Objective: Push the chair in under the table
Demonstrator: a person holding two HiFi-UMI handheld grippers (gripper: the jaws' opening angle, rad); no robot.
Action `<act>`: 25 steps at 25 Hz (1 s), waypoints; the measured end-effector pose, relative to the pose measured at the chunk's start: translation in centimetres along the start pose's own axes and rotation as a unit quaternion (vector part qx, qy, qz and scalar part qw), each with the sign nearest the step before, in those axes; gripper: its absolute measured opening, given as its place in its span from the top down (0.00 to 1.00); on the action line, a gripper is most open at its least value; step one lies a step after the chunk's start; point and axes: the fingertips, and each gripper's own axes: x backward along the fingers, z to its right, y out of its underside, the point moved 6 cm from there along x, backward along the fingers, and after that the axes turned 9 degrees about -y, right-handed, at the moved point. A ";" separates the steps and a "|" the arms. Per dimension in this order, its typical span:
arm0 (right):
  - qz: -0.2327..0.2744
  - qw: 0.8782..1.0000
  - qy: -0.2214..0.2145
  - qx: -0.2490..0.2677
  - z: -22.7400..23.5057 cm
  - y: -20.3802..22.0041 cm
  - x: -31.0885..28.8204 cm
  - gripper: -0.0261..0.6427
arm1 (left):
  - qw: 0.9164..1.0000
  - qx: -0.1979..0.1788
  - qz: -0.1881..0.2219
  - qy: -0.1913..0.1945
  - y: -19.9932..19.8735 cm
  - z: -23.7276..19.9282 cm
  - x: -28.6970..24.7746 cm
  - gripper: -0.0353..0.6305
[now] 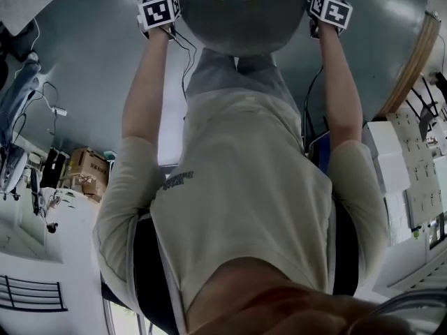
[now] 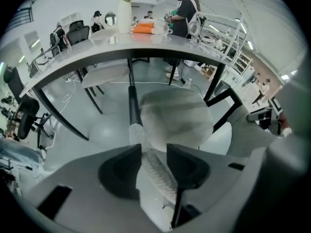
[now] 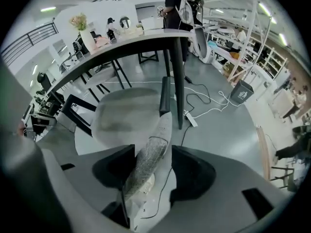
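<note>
Straddled the chair's (image 2: 175,115) backrest edge (image 2: 156,174) with the left claw (image 2: 153,148) and the right claw (image 3: 153,149), jaws parted on both, clamping nothing. Found the seat just beyond the jaws, the tabletop (image 2: 121,41) farther ahead. Risked, by judgement, slipping off the unclamped edge, or skewing the chair into the table leg (image 3: 178,81) through uneven pushing. Could not see the chair legs beneath the seat; lost most of the chair behind the person's torso (image 1: 244,208) in the head view.

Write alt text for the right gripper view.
The right tongs, open, straddle the rim of a grey chair's backrest, seen from above. Beyond it lie the round seat and a table with black legs, on a grey floor with cables.
</note>
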 end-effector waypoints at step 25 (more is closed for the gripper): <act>-0.029 0.998 -0.045 -0.012 0.9 0.6 -5.2 0.55 | 0.997 0.014 -0.070 0.010 1.6 0.1 -5.7 0.62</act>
